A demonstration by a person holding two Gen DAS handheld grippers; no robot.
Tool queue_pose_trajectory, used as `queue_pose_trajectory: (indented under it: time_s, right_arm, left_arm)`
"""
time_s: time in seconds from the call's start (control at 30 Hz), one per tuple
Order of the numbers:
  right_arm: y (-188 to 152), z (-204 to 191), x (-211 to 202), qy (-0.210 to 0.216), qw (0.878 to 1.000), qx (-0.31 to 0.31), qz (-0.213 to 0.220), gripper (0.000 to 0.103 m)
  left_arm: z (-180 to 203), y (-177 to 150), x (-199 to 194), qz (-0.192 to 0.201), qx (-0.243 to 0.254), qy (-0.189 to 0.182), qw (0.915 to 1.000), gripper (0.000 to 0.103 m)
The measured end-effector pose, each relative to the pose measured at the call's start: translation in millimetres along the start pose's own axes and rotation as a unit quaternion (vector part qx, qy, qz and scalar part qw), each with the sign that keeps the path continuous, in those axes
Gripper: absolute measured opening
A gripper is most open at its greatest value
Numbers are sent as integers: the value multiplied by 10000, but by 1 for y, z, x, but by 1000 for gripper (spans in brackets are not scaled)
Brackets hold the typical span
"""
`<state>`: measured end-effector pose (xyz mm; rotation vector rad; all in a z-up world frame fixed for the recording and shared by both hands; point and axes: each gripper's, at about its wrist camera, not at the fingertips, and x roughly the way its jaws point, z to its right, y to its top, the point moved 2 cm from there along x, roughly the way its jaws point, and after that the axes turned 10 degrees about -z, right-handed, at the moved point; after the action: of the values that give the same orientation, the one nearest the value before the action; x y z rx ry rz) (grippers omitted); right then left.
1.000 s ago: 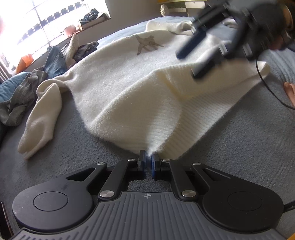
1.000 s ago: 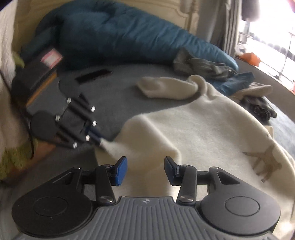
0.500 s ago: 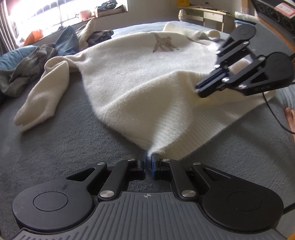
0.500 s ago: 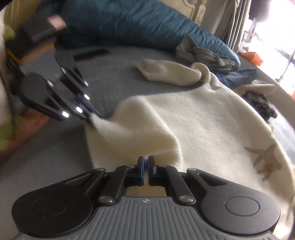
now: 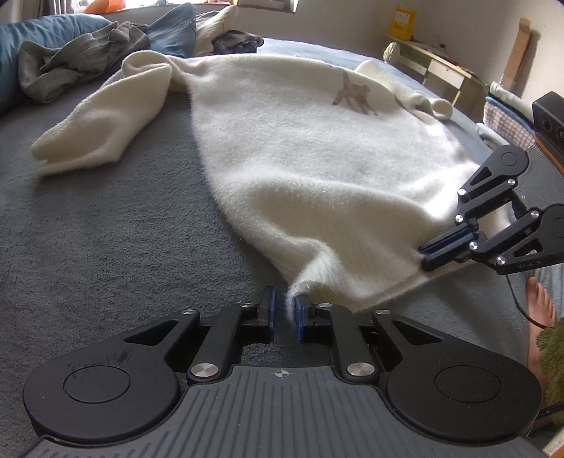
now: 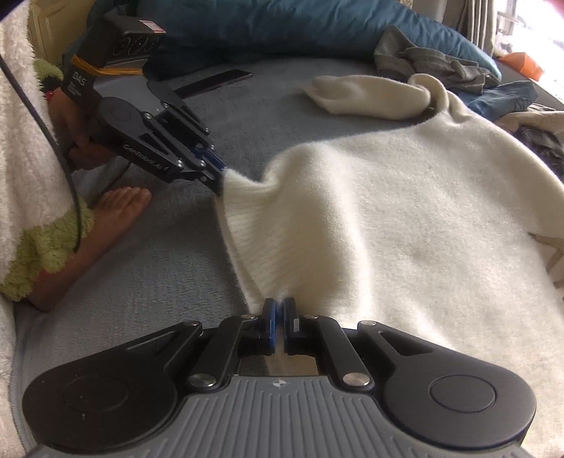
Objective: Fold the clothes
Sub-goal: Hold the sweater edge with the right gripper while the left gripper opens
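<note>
A cream knit sweater (image 5: 299, 169) with a small brown animal motif (image 5: 354, 93) lies spread on the grey bed cover (image 5: 105, 246), one sleeve (image 5: 102, 123) flopped out to the left. My left gripper (image 5: 284, 310) stands slightly open at the hem's near corner, and the wool tip rests against its right pad (image 5: 299, 313). In the right wrist view the left gripper (image 6: 216, 178) sits at the sweater's (image 6: 387, 211) far hem corner. My right gripper (image 6: 281, 311) is shut on the ribbed hem, and the left wrist view shows the right gripper (image 5: 423, 255) pinching that edge low over the bed.
A grey garment (image 5: 70, 60), jeans (image 5: 169, 31) and dark clothes are piled behind the sweater. A blue duvet (image 6: 282, 24) lies at the head of the bed, with a dark flat phone (image 6: 215, 82) near it. A person's bare foot (image 6: 116, 208) rests beside the hem.
My left gripper's fingers have parted a little and no longer clamp the hem corner. My right gripper, shut on the hem since half a second ago, has moved lower and rightward, drawing the hem straighter.
</note>
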<state>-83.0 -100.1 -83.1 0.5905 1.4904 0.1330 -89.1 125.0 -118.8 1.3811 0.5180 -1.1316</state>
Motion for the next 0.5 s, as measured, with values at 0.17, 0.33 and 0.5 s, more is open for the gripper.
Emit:
queue_pose_trajectory:
  time_s: [0.17,0.33,0.5]
  right_arm:
    - [-2,-3,1,29,10000,52,24,4]
    - [-2,-2,3,31,9998,175,59,4]
    - [-3,-3,4,-11,9998,180,35,4]
  left_arm:
    - [-11,1,0,-46,-466,-266,9986,12]
    - [-17,1,0,-114,-723,-446,9963,13]
    - [-26,-3,-5,-311,-914,-661,9931,21]
